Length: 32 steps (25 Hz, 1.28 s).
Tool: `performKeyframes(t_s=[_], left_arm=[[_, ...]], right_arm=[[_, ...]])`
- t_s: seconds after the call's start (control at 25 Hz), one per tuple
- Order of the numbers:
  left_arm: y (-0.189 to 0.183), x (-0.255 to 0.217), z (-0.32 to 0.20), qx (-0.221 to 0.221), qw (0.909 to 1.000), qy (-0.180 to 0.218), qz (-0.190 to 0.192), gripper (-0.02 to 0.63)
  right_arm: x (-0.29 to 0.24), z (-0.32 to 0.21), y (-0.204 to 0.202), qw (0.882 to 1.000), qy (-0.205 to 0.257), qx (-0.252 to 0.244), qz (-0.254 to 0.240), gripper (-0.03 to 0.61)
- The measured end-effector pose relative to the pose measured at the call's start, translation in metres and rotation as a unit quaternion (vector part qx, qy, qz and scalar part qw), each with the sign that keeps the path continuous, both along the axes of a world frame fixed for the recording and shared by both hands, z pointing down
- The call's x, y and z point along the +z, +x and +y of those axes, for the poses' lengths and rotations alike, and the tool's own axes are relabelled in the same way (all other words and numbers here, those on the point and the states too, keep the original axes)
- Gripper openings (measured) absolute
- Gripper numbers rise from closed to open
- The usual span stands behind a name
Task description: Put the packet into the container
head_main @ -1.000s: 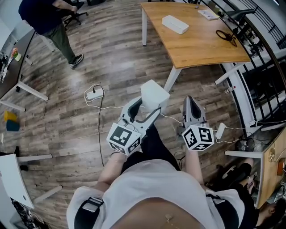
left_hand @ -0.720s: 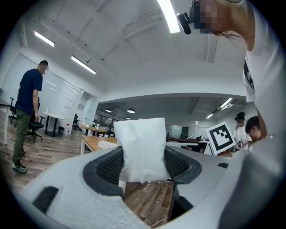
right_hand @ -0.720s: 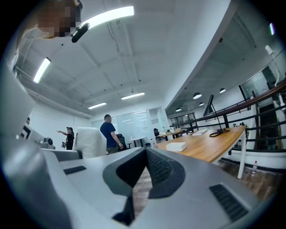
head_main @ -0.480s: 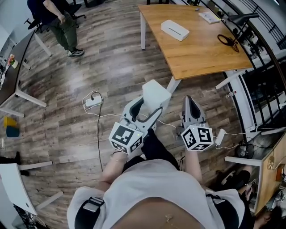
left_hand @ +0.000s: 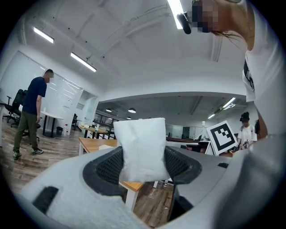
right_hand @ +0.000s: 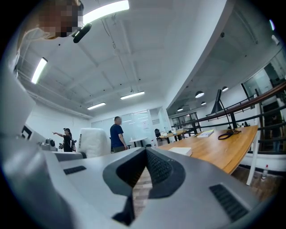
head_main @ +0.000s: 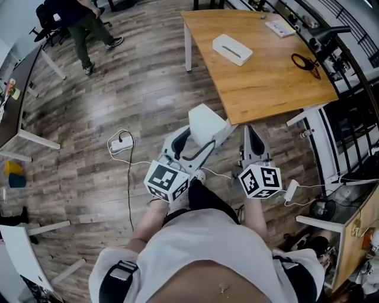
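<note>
- Since the earlier frames, the wooden table (head_main: 260, 65) had drawn nearer to both tools in the head view, and the bystander (head_main: 77, 18) at the top left had stepped further off towards the upper edge
- A white power strip (head_main: 121, 142) lay on the plank floor (head_main: 136, 77), left of the tools, its lead trailing down the frame
- The left gripper (head_main: 198, 142) was held out above the floor, short of the table's near corner; its jaws stood fairly wide and pressed on the white packet (head_main: 207, 124), which stuck up beyond the tips
- The left gripper view showed this packet (left_hand: 142, 150) upright and pinched between the two dark ribbed pads (left_hand: 107, 167), with its top well clear of them
- The right gripper (head_main: 251, 131) was carried just beside the left one, pointing the same way; its own view showed its jaws (right_hand: 144, 170) closed on each other with nothing between them
- On the table, well apart from the packet, lay a white box (head_main: 232, 49), probably the container, though its opening was too small to make out
- Further right on the tabletop sat a booklet (head_main: 278, 26) and a coiled black cable (head_main: 303, 61)
</note>
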State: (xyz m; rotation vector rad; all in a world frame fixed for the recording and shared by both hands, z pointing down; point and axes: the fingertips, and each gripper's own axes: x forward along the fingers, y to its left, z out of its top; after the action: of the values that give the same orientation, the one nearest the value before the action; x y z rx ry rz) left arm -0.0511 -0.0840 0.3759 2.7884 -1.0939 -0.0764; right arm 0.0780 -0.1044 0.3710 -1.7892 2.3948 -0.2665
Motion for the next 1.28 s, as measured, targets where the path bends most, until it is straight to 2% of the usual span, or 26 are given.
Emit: performKeyframes(t_s=[0.8,1.04,1.28], left_arm=[[0.025,0.002,-0.154,-0.002,1.0000,0.003,0.009,0.293],[0.028,0.010,-0.179,-0.004,1.0000,0.000,0.009,0.293],[0.028,0.017,-0.178,-0.005,0.9999,-0.009,0.007,0.294]], right_arm=[[-0.001,-0.155,0.019,1.000,0.006,-0.012,0.003,0.011],[0.007,-0.180,0.019,1.000,0.005,-0.017,0.003,0.011],[0.015,-0.181,0.018,1.000,-0.005,-0.020,0.000,0.011]])
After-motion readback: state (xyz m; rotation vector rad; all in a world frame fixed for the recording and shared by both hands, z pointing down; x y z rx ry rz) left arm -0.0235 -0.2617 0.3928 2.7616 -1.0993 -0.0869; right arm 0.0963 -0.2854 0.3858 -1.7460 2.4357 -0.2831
